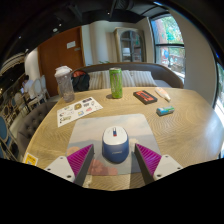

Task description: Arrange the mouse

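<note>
Mouse [115, 145] lies between tool [113, 158] fingers, apparently on mat [110, 128].

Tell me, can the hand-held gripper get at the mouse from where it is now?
Probably yes. The mouse sits on the grey mat just ahead of the hand-held gripper, roughly centred on the gap between its open fingers, and nothing lies between them. Moving straight forward should bring it between the pads.

The tool [113, 160] has two pale fingers bearing ridged magenta pads [79, 158].
</note>
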The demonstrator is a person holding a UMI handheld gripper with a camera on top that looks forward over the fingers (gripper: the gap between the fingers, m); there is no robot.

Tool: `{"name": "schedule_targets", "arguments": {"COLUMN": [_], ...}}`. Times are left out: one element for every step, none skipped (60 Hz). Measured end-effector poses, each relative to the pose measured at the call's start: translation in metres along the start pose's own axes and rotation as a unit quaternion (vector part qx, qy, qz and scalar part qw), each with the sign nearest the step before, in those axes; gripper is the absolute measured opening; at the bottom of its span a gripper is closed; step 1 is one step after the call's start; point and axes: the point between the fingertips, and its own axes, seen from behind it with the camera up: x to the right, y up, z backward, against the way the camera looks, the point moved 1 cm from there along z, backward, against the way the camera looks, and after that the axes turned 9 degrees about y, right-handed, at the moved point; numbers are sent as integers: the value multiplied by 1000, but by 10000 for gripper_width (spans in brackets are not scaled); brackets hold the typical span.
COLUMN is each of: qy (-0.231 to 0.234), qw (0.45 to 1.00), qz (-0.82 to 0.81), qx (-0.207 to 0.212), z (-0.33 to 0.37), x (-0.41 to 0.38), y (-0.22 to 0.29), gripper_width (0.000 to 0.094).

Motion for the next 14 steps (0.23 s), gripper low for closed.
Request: {"name": "schedule_targets", "arguments": {"qy": [1, 2, 3, 3, 4, 5, 7, 7, 6, 5, 2, -2, -8, -14], "qw": [1000, 1000, 1000, 1000, 1000, 1000, 1000, 1000, 1000, 1000, 1000, 1000, 1000, 999], "qz": [1, 1, 0, -1, -2, -4, -7, -10, -13, -16, -19, -22, -26, -29], "qx": [2, 5, 6, 7, 8, 8, 9, 10, 12, 14, 14, 15, 16, 18], "z": [6, 12, 19, 26, 33, 40, 48, 55, 63, 70, 79, 86, 94, 104], "x": [1, 2, 4, 6, 8, 10, 13, 17, 20, 23, 28, 33, 38, 43], "y": [-1, -2, -5, -7, -10, -13, -16, -18, -21, -25, -30, -35, -39, -45], "gripper_width": [840, 843, 844, 847, 847, 847, 847, 847, 847, 845, 845, 845, 845, 844]}}
